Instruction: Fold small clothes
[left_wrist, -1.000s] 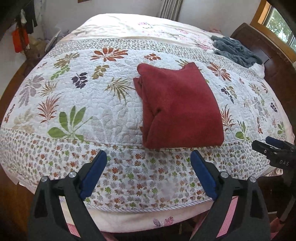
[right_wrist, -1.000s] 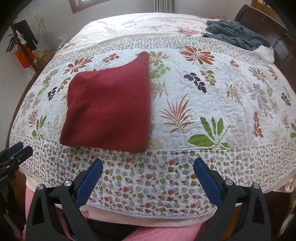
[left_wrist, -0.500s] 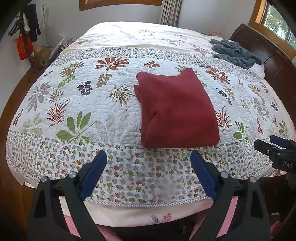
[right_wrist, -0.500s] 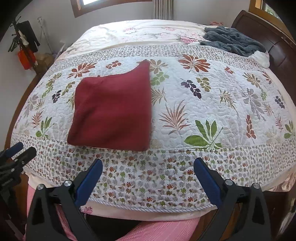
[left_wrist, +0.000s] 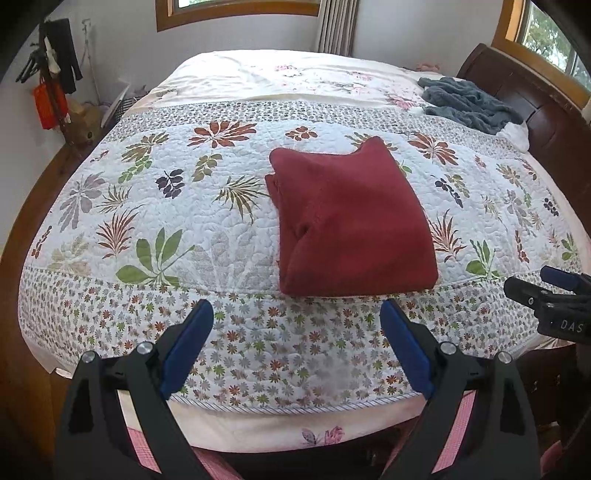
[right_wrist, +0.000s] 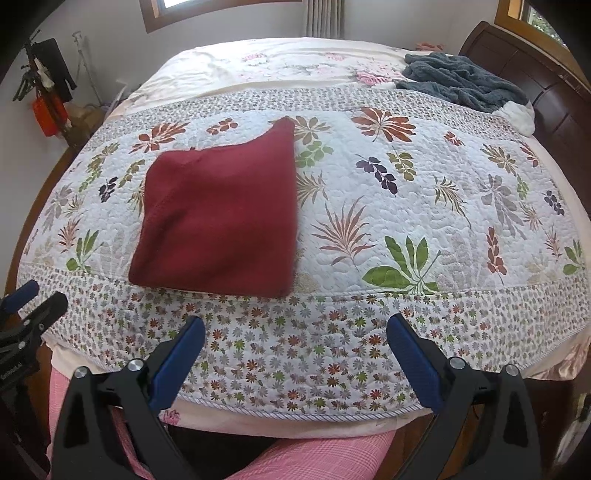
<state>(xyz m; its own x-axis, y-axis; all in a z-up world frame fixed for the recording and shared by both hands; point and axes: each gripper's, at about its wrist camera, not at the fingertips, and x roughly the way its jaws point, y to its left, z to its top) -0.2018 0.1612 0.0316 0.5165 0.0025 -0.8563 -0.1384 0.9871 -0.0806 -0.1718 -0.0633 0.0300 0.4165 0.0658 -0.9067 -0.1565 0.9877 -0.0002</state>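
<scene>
Pulled back and raised since a second ago: more of the far wall and window frame in view, bed (left_wrist: 110, 229) smaller. Left gripper (left_wrist: 295, 317) wide apart, empty, above the near bed edge. Right gripper (right_wrist: 295, 332) likewise wide, empty. Red garment (left_wrist: 351, 221) unmoved, folded square on the quilt, just beyond the near floral border, touching neither gripper. Grey blanket (right_wrist: 458, 79) unchanged, far right.

Place: a home bedroom.
Bed (left_wrist: 221, 229): a floral quilt is spread over it, backed by a dark wooden headboard (left_wrist: 546, 122).
Windows (left_wrist: 236, 11): wood-framed, with a curtain (left_wrist: 336, 26) hung beside.
Corner: clothes (left_wrist: 59, 55) are seen hanging.
</scene>
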